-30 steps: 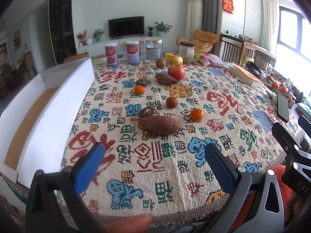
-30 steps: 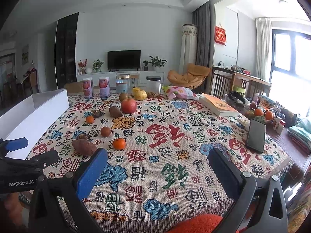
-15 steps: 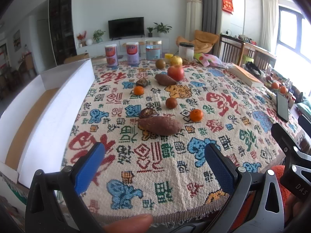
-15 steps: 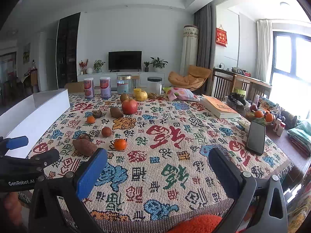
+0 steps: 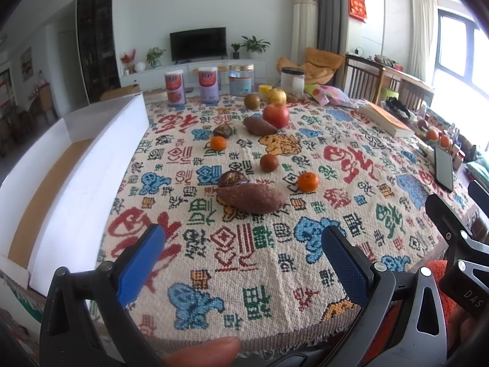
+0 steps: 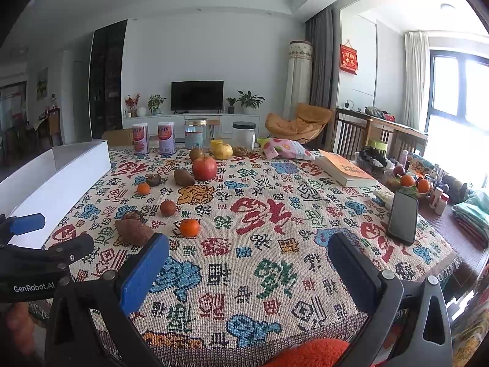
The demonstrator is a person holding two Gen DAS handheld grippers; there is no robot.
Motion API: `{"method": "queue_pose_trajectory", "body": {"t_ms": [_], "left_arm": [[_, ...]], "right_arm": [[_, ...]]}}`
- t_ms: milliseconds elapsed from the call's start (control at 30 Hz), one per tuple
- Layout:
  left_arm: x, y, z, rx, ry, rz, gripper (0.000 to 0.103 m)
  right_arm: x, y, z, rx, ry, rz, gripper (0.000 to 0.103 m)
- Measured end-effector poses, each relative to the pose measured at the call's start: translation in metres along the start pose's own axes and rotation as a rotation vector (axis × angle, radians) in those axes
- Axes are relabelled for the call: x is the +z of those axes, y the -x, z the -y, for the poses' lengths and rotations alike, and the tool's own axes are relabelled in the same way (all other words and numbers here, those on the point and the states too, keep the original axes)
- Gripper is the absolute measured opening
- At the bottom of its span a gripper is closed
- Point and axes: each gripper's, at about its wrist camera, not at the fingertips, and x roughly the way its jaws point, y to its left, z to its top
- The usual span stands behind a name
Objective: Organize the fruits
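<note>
- Left gripper [image 5: 241, 260]: jaws wide apart, nothing between the blue pads, hovering over the near edge of the tablecloth [image 5: 351, 159]. A fingertip shows at the bottom of the left wrist view.
- Right gripper [image 6: 249, 267]: also spread wide w/ nothing held, over the near edge of the same cloth; its black body shows at the right edge of the left view.
- Fruit lies loose on the cloth, mid-table to far side, well apart from both grippers.
- Nearest: sweet potato [image 5: 252, 197], lying on its side, w/ a dark brown round fruit [image 5: 232, 179] touching its far-left end.
- Just right of it: small orange [image 5: 308, 181]; behind that, a brown round fruit [image 5: 269, 162].
- Farther back: second small orange [image 5: 218, 143], another dark fruit [image 5: 223, 129] behind it, second sweet potato [image 5: 259, 126] touching a red apple [image 5: 276, 115].
- Far side: brownish-green round fruit [image 5: 251, 101] and yellow apple [image 5: 276, 96] side by side (type unclear for the former).
- White box [image 5: 79, 177]: open top, along the table's left side, brown floor visible inside.
- Back edge: two pink cans [image 5: 175, 87], a clear jar [image 5: 241, 79], a black-lidded jar [image 5: 292, 81].
- Right side: book [image 6: 345, 168], phone [image 6: 403, 217] lying flat, snack bag [image 6: 284, 148].
</note>
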Motion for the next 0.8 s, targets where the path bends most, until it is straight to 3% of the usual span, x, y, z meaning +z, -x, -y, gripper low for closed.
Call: {"method": "queue_pose_trajectory", "body": {"t_ms": [433,800], "left_arm": [[0.001,0.005,-0.001,0.001,0.005,0.001,0.102],[-0.003,-0.010,-0.003,0.015,0.007,-0.071,0.102]], "right_arm": [[0.000,0.001,0.004,0.009,-0.025,0.004,0.103],[0.001,0.001,0.003,0.010,-0.021,0.001,0.103]]}}
